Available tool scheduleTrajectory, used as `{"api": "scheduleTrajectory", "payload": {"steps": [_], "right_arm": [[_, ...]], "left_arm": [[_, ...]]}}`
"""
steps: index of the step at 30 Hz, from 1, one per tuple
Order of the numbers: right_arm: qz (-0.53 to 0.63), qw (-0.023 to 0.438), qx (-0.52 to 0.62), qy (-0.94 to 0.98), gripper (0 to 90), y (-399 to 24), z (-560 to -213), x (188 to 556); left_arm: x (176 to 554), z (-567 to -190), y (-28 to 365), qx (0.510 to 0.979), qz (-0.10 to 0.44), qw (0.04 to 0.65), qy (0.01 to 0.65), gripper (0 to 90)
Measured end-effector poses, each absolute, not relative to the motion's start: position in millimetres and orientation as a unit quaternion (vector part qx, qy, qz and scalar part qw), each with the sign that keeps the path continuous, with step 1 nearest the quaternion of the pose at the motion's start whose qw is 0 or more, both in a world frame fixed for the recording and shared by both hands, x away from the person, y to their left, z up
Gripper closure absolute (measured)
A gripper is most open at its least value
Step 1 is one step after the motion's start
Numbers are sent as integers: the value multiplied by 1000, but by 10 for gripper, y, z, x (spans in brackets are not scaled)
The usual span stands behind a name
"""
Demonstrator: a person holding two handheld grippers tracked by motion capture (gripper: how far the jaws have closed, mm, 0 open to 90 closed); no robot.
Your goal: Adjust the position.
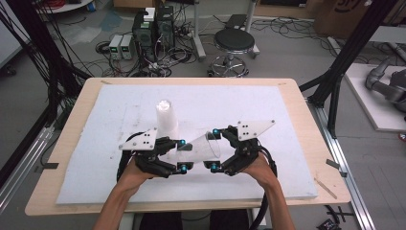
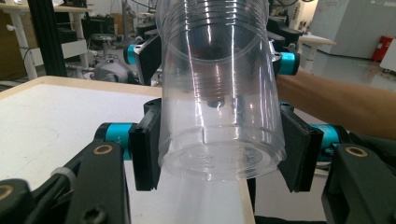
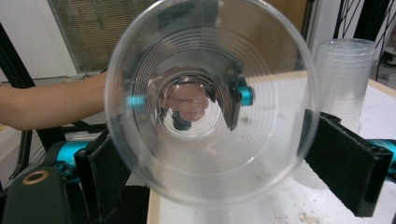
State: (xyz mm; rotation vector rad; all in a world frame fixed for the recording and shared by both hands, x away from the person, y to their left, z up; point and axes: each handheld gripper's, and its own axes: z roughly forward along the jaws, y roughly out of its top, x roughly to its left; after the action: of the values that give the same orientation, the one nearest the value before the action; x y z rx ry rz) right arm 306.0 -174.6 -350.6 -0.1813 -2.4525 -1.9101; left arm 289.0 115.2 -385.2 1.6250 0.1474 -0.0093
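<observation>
A clear plastic cup point(image 1: 198, 147) lies level in the air between my two grippers. My left gripper point(image 1: 182, 154) is shut on the cup's base point(image 2: 219, 158), one black pad pressed against each side. The cup's wide mouth point(image 3: 210, 98) faces my right gripper point(image 1: 214, 149). Its jaws stand open on either side of the rim, close to it. A stack of clear cups point(image 1: 166, 117) stands upright on the white mat just behind my left gripper, and it also shows at the right of the right gripper view point(image 3: 343, 70).
The white mat point(image 1: 268, 105) covers most of the wooden table point(image 1: 306, 124). Beyond the table's far edge stand a black stool point(image 1: 233, 40) and computer boxes point(image 1: 153, 28) among cables. Black frame posts point(image 1: 335, 91) flank the table.
</observation>
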Motion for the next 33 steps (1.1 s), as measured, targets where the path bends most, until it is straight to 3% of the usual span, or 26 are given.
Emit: {"api": "scheduleTrajectory", "payload": {"steps": [13,18,22,23,25,26,33], "right_arm": [[-618,34,-45,-784,161,-1673,-3506,3066],[-625,43,-29,-779,284,-1674,-3500,3065],[-623,41,-25,-781,303,-1676,-3493,3061],[-622,42,-26,-782,303,-1678,-3493,3058],[-621,42,-25,-782,304,-1681,-3493,3058],[-621,40,-26,-783,304,-1684,-3493,3060],[-618,38,-31,-785,307,-1701,-3493,3069]], "left_arm": [[2893,-3861,1090,731,-6,680,56,415],[2893,-3867,1084,734,-10,677,53,415],[2887,-3867,1084,735,-9,676,51,411],[2886,-3867,1075,734,-12,677,59,383],[2903,-3860,1059,739,-22,667,92,70],[2914,-3860,1066,741,-23,665,94,18],[2898,-3852,1100,746,-13,659,92,17]]}}
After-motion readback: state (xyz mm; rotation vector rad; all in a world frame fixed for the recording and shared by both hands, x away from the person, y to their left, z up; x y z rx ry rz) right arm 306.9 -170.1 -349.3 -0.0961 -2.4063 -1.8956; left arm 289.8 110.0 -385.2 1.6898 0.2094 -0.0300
